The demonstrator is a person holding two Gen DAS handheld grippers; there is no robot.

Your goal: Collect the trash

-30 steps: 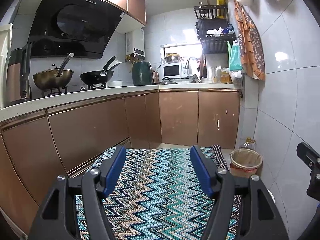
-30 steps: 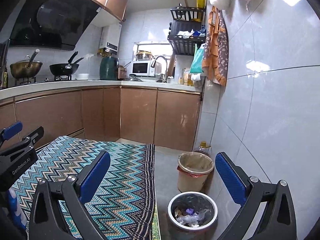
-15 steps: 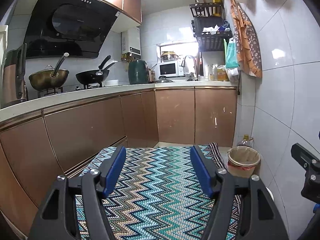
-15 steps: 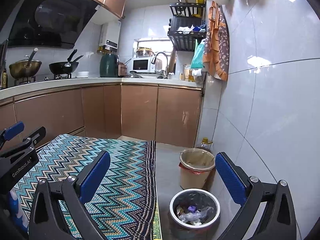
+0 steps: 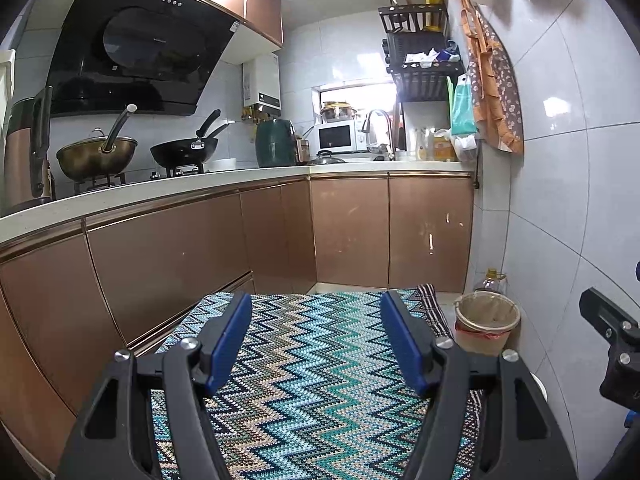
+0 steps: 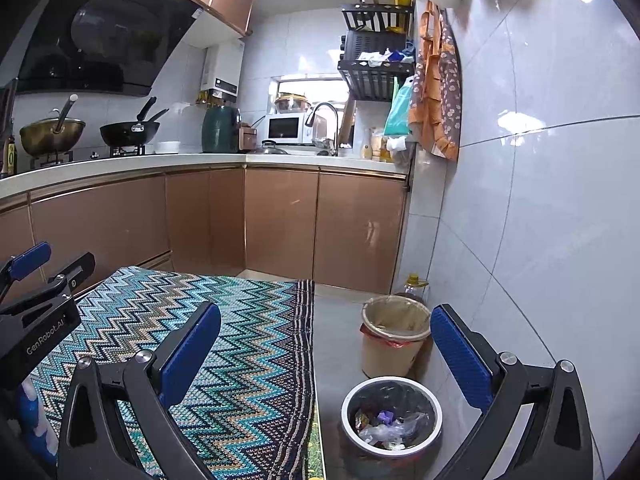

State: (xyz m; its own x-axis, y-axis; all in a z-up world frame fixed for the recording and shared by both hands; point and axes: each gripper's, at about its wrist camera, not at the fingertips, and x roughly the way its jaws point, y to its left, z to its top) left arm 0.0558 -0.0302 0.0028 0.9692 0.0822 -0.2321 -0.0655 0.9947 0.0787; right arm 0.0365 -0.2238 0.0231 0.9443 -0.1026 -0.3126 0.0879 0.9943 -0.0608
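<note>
Right wrist view: zigzag rug (image 6: 208, 328) on grey kitchen floor (image 6: 340, 332), both claws wide apart, empty.

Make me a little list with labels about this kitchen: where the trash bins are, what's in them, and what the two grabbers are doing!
place: kitchen with brown cabinets and a zigzag rug on the floor
near bin: round metal-rimmed bin with a black liner, wrappers and plastic inside
far bin: tan bin with a liner, beside the wall; contents not visible
behind far bin: bottle with a yellow cap
left gripper: jaws open, empty, above the rug
right gripper: jaws open, empty, above the near bin
</note>
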